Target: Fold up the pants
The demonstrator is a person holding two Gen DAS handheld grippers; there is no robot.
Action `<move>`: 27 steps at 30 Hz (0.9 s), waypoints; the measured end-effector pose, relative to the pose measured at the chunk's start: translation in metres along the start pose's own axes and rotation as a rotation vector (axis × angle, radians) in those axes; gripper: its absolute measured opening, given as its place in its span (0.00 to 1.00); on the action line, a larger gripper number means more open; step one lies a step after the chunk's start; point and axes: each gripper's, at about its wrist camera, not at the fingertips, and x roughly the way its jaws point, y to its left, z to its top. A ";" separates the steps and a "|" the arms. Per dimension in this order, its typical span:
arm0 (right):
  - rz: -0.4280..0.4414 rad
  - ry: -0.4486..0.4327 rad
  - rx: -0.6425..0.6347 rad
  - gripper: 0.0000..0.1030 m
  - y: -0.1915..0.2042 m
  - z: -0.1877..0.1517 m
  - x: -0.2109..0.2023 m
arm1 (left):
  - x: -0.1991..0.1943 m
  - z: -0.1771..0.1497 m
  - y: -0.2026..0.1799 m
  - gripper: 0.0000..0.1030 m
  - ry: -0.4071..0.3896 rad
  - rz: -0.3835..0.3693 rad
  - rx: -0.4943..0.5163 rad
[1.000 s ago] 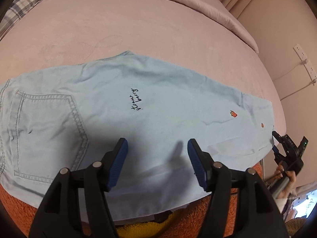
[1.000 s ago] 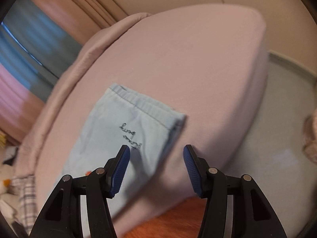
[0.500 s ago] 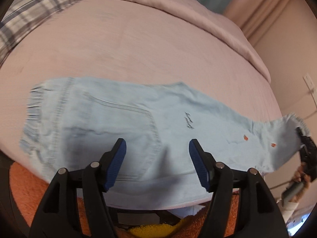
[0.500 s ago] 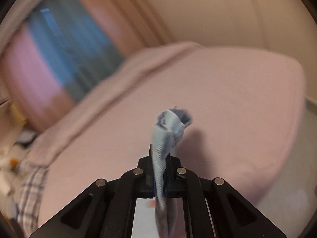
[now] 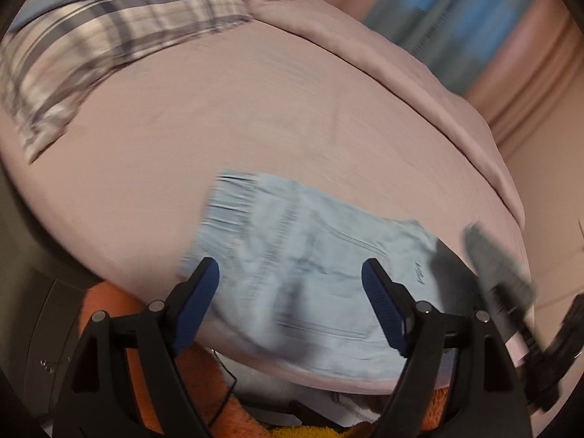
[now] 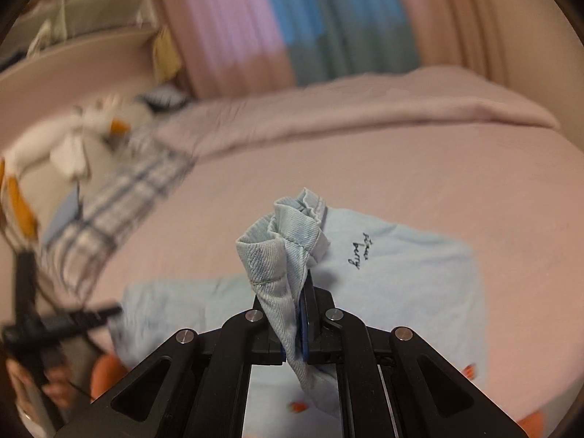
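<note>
Light blue denim pants [image 5: 303, 266] lie on the pink bed [image 5: 255, 127] near its front edge, waistband end to the left. My left gripper [image 5: 290, 299] is open and empty, its blue pads above the waist part. My right gripper [image 6: 297, 332] is shut on the bunched leg hem [image 6: 288, 241] and holds it lifted over the rest of the pants [image 6: 401, 277], which show black embroidered script. In the left wrist view the right gripper [image 5: 503, 277] is a dark blur at the right.
A plaid cloth [image 5: 91, 36] lies at the back left of the bed, with a folded pink duvet [image 5: 401, 65] along the far side. A white plush toy [image 6: 73, 138] sits by the plaid cloth. Orange fabric [image 5: 120, 310] is below the bed edge. Curtains hang behind.
My right gripper shut on the leg hem and carried it up and leftward over the pants. My left gripper swung left toward the waistband and stayed open.
</note>
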 end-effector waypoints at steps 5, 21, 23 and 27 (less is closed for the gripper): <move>-0.060 0.162 -0.076 0.07 0.011 -0.034 0.032 | 0.001 -0.003 0.025 0.79 -0.003 0.036 -0.081; -0.214 0.152 0.015 0.58 -0.035 -0.025 -0.010 | 0.034 -0.017 0.062 0.84 0.094 0.023 -0.203; -0.306 0.189 0.002 0.49 -0.042 -0.034 0.003 | 0.043 -0.019 0.065 0.81 0.120 -0.024 -0.231; -0.314 0.237 0.039 0.49 -0.052 -0.047 0.015 | 0.049 -0.022 0.065 0.84 0.092 -0.027 -0.249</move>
